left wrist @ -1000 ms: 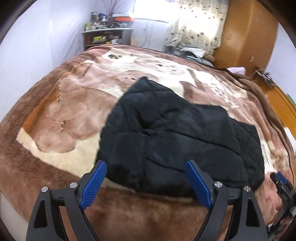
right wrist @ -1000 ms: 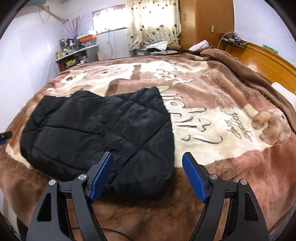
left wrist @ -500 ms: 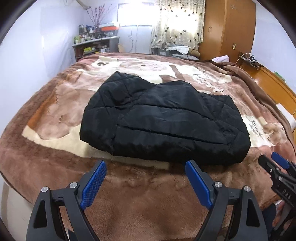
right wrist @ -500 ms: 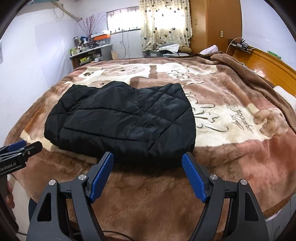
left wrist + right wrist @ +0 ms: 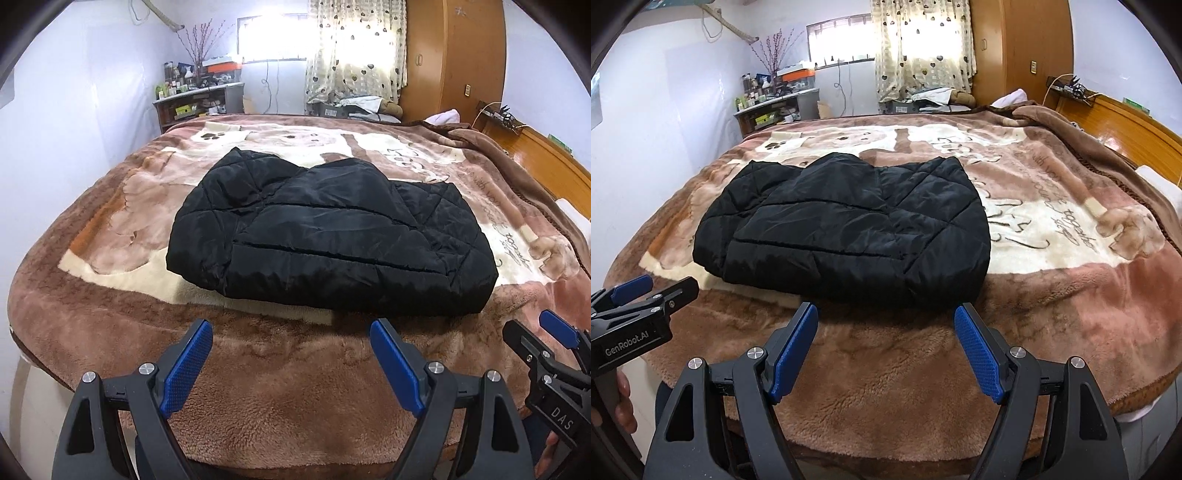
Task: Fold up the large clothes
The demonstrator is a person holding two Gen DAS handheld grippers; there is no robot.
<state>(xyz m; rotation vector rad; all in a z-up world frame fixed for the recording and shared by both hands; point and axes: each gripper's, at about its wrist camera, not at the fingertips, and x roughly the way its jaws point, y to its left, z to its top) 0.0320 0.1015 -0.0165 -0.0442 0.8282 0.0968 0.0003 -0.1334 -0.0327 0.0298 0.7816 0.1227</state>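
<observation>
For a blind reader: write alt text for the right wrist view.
A folded black jacket lies on a brown bear-print blanket covering a bed. The right gripper is open and empty in front of it, and the left gripper shows at the left edge.

Folded jacket (image 5: 325, 240) on blanket (image 5: 295, 387), shelf (image 5: 195, 105) behind, headboard (image 5: 554, 170) right

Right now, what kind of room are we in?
Most likely a bedroom: a big bed under a brown teddy-bear blanket, a wooden wardrobe by the curtained window, and a black quilted jacket lying folded.
</observation>
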